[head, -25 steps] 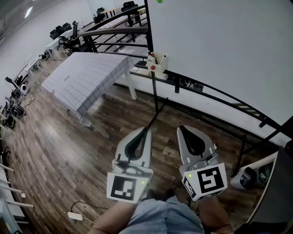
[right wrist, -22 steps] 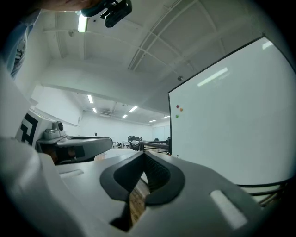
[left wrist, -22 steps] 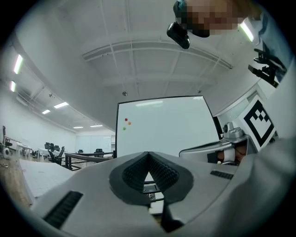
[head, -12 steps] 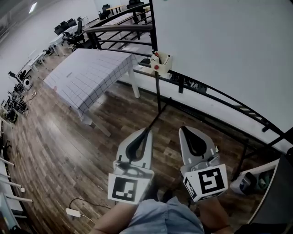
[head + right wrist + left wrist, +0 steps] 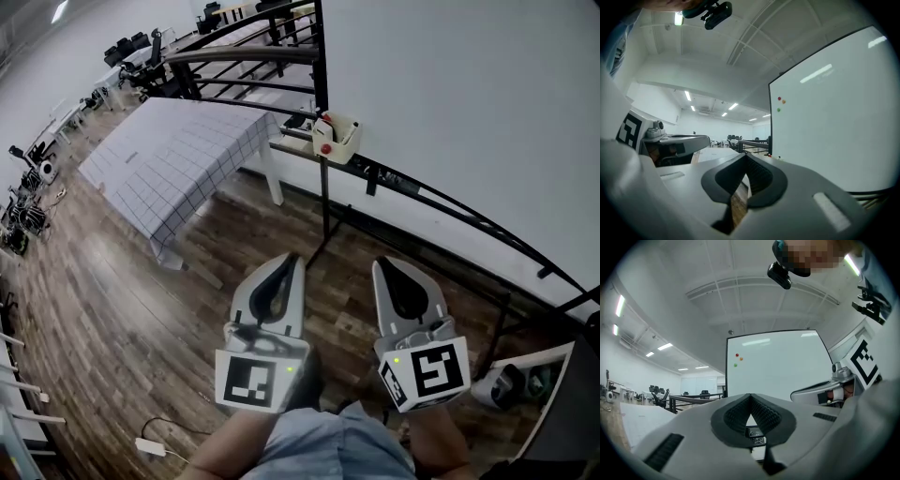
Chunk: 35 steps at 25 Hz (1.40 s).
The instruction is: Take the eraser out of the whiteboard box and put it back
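Note:
The small cream whiteboard box (image 5: 338, 137) hangs at the lower left corner of the big whiteboard (image 5: 450, 94), on its black frame. Red bits show on and in the box; I cannot make out the eraser at this distance. My left gripper (image 5: 292, 259) and right gripper (image 5: 385, 264) are side by side over the wooden floor, well short of the box, both pointing towards the board. Each is shut with nothing in it. In the left gripper view the shut tips (image 5: 750, 396) face the whiteboard (image 5: 778, 366). The right gripper (image 5: 745, 156) has the whiteboard (image 5: 834, 117) on its right.
A table under a gridded white cloth (image 5: 169, 164) stands left of the board, with black railings (image 5: 244, 56) behind it. The board's black stand (image 5: 441, 202) runs along the floor. A white device (image 5: 502, 384) sits at lower right, and a power strip (image 5: 150, 446) lies on the floor.
Both grippers and the camera have come closer to the whiteboard. The box now sits lower and larger in the head view. Both grippers stayed shut.

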### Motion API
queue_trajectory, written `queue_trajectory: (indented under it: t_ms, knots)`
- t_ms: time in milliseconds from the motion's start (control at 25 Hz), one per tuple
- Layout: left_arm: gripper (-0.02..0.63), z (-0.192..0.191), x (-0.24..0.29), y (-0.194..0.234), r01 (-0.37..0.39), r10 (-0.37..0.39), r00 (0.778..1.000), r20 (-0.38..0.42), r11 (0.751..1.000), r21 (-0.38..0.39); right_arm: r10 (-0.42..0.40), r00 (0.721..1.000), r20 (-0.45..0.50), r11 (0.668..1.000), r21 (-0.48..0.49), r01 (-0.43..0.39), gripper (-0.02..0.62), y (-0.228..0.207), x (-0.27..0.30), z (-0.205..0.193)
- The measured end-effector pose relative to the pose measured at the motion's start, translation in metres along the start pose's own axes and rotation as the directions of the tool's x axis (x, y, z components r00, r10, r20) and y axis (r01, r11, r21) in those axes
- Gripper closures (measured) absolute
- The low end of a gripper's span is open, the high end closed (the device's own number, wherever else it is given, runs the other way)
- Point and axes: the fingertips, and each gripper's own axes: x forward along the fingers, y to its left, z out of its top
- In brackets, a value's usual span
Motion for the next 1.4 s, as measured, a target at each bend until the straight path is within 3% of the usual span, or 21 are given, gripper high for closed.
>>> queue_trajectory:
  t_ms: [440, 680, 1400]
  knots:
    - [0.607, -0.03, 0.072, 0.08, 0.059, -0.059, 0.993, -0.098, 0.998, -0.01, -0.046, 0.999, 0.002, 0.999, -0.01, 0.046, 0.594, -0.009, 0.107, 0.01]
    - [0.607, -0.029, 0.095, 0.111, 0.076, -0.077, 0.995, -0.069, 0.997, -0.027, -0.064, 0.998, 0.007, 0.998, -0.026, 0.064, 0.594, -0.009, 0.145, 0.018]
    - [0.607, -0.061, 0.174, 0.143, 0.106, -0.109, 0.989, -0.096, 0.993, -0.043, -0.083, 0.996, -0.043, 0.997, -0.01, 0.083, 0.594, -0.055, 0.219, -0.007]
